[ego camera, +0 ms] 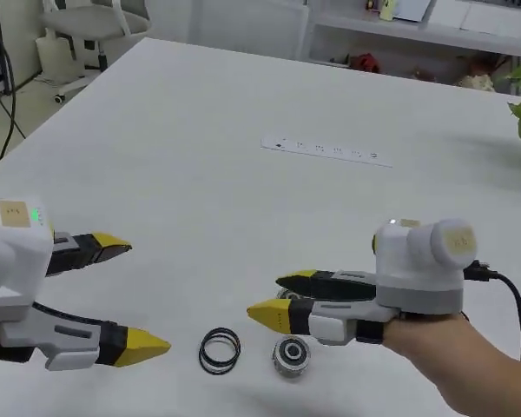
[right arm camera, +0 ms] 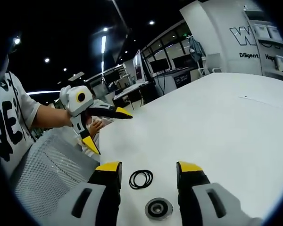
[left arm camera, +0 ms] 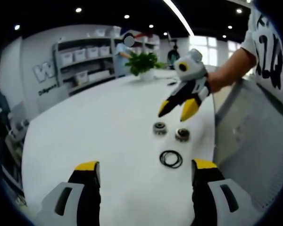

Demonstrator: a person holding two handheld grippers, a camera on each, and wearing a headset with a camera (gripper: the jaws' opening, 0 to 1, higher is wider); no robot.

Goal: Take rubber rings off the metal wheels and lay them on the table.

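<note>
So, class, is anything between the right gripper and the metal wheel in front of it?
Nothing visible. The metal wheel lies on bare table close under the open right gripper. The rubber rings lie apart from it, farther on.

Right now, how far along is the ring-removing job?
Done: black rubber rings lie loose on the table. In hand: nothing; left gripper and right gripper are both open. Left: two metal wheels beside them; whether either carries a ring is unclear.
</note>
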